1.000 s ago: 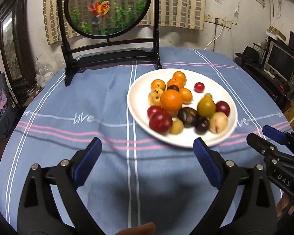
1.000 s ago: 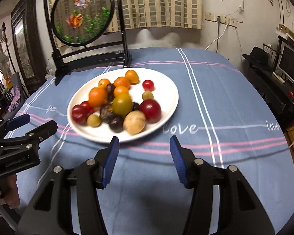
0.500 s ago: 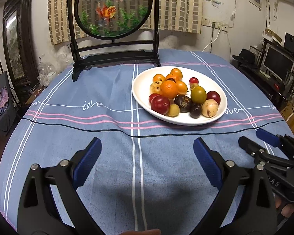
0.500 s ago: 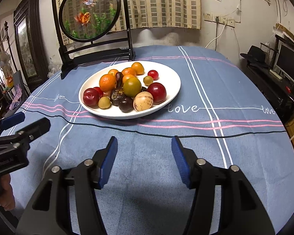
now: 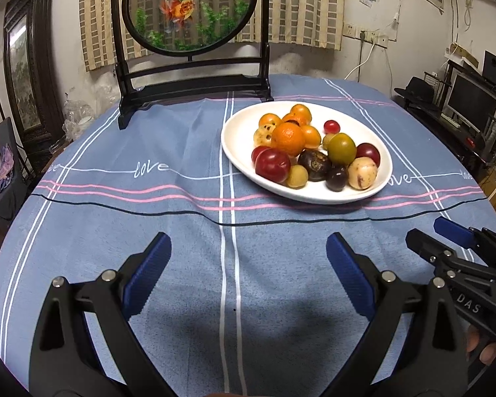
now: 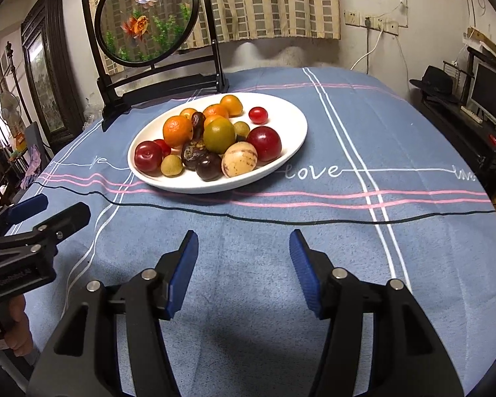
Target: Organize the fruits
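Note:
A white oval plate (image 5: 241, 158) (image 6: 291, 125) on the blue tablecloth holds several fruits: an orange (image 5: 287, 138) (image 6: 178, 130), red plums (image 5: 272, 165) (image 6: 264, 143), a green-yellow fruit (image 5: 342, 148) (image 6: 219, 135), dark purple fruits (image 5: 314, 164) (image 6: 209, 166), a tan speckled fruit (image 5: 362, 172) (image 6: 239, 163) and a cherry tomato (image 5: 331, 126) (image 6: 258, 114). My left gripper (image 5: 248, 248) is open and empty above the cloth, short of the plate. My right gripper (image 6: 243, 244) is open and empty, also short of the plate. Each gripper shows at the other view's edge.
A black-framed round goldfish screen (image 5: 190, 10) (image 6: 145, 16) stands on the table behind the plate. The round table has a blue cloth (image 5: 148, 198) with pink and white stripes. A desk with a monitor (image 5: 473, 102) stands off to the right, dark furniture to the left.
Both grippers have drawn back from the plate and levelled out, so the plate now sits farther away. Both stay open and empty.

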{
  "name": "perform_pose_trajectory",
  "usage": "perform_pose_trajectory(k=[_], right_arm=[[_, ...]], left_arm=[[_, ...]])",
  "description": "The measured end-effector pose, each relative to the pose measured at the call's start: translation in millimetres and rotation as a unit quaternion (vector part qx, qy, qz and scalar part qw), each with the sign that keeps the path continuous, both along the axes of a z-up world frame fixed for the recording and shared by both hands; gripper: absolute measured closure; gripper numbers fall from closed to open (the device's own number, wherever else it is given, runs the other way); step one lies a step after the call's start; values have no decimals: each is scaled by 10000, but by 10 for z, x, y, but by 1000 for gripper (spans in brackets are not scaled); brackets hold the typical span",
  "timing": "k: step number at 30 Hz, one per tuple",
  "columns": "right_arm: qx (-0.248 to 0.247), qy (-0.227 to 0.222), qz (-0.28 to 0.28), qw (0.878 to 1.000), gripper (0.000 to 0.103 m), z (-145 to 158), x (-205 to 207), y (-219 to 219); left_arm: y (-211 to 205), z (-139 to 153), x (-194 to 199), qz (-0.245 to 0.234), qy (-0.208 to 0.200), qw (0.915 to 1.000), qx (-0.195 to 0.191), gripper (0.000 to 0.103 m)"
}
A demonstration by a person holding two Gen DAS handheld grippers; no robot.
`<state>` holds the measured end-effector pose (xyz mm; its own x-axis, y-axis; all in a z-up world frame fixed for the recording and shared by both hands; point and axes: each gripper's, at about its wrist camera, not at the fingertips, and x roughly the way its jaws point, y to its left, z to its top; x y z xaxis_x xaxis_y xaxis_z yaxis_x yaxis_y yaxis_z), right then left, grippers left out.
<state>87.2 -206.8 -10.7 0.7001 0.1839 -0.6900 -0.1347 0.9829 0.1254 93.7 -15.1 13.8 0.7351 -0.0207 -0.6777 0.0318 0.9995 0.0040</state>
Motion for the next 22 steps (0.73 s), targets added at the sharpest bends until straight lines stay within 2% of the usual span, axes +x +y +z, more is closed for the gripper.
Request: perform_pose_trajectory(k=[6,22], right_arm=[[31,41,100,9999,46,8,-7,22],[-266,23,69,9996,46,-27,-6,51]], left_arm=[[11,-77,19,-64,102,9999,-69,6],[-29,-137,-15,-308,227,9992,-94,3]])
